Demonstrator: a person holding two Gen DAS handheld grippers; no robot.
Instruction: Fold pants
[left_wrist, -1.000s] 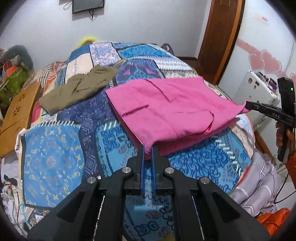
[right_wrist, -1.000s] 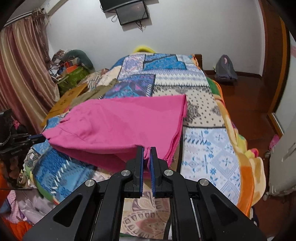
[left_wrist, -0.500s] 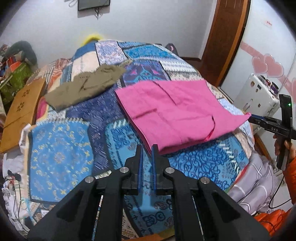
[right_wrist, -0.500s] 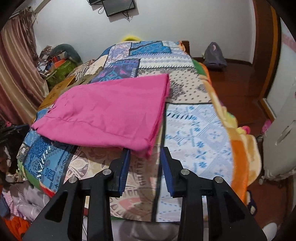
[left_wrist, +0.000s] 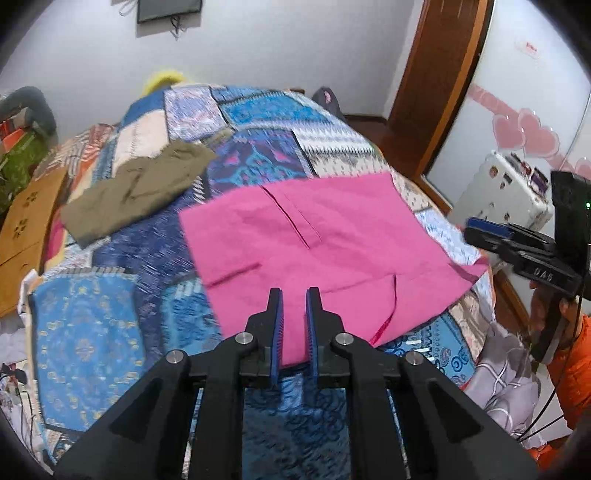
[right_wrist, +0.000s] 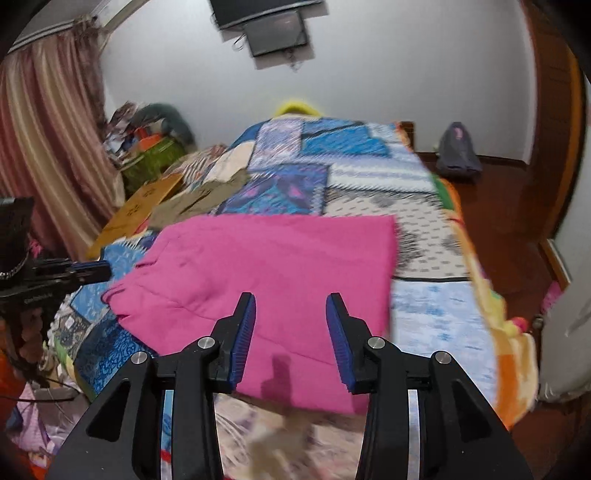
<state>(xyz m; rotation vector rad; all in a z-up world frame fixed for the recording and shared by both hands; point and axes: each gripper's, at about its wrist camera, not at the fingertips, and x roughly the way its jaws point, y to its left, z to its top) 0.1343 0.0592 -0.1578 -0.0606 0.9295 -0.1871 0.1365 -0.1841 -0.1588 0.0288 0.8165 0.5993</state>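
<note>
I see the pink pants (left_wrist: 317, 254) lying folded and flat on the patchwork quilt (left_wrist: 88, 332) of the bed, near its foot end, with a pocket slit showing on the upper layer in my left wrist view. In my right wrist view the same pants (right_wrist: 280, 273) form a broad pink rectangle with one edge close to the quilt's near border.

My left gripper (left_wrist: 294, 325) hangs just above the near edge of the pants, its blue-lined fingers slightly parted with a narrow gap between them and no cloth in that gap. My right gripper (right_wrist: 290, 332) is spread wide over the near part of the pants, holding nothing; its shadow falls on the pink cloth just below. From the left wrist view I can also see the right gripper (left_wrist: 484, 227) out at the far right corner of the pants, and from the right wrist view the left one (right_wrist: 99, 271) by the opposite corner.

Olive-brown trousers (left_wrist: 136, 192) lie rumpled farther up the bed, apart from the pink pair. A wooden board (left_wrist: 22, 229) with flower cut-outs rests at the bed's left side. A screen (right_wrist: 277, 29) is mounted on the white wall beyond the bed.
</note>
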